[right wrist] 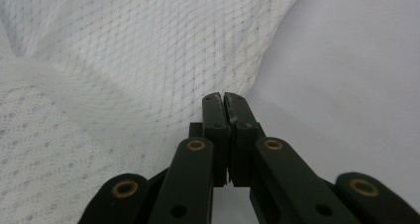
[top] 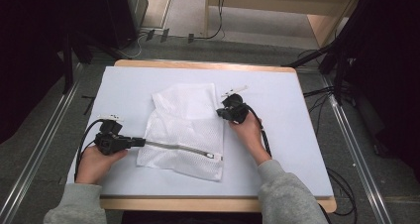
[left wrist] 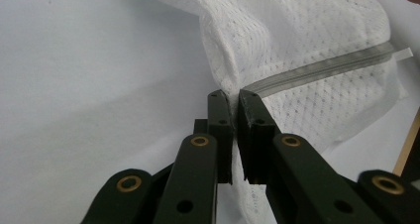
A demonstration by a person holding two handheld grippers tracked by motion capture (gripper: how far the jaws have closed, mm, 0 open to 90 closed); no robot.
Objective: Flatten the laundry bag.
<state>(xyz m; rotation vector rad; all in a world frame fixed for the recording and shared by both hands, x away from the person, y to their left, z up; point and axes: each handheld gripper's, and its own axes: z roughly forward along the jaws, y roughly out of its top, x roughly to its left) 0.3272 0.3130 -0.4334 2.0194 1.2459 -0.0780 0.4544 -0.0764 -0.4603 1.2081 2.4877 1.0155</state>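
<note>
My left fingers (left wrist: 219,110) pinch the mesh bag (top: 185,130) at the zipper's (top: 183,148) closed end; right fingers (right wrist: 214,110) pressed together on its right edge. Bag lies mid-table (top: 287,135). I'd keep both pinches firm, pull gently apart, keeping the mesh taut, no tearing.

Mesh bag (top: 185,130) is taking up the table's (top: 297,149) middle, w/ folded flap rising at its far end. Left gripper (top: 141,142) is blocking the bag's near-left corner, right gripper (top: 220,113) its right edge. Bare table is lying open far, left, right & along the near edge.
</note>
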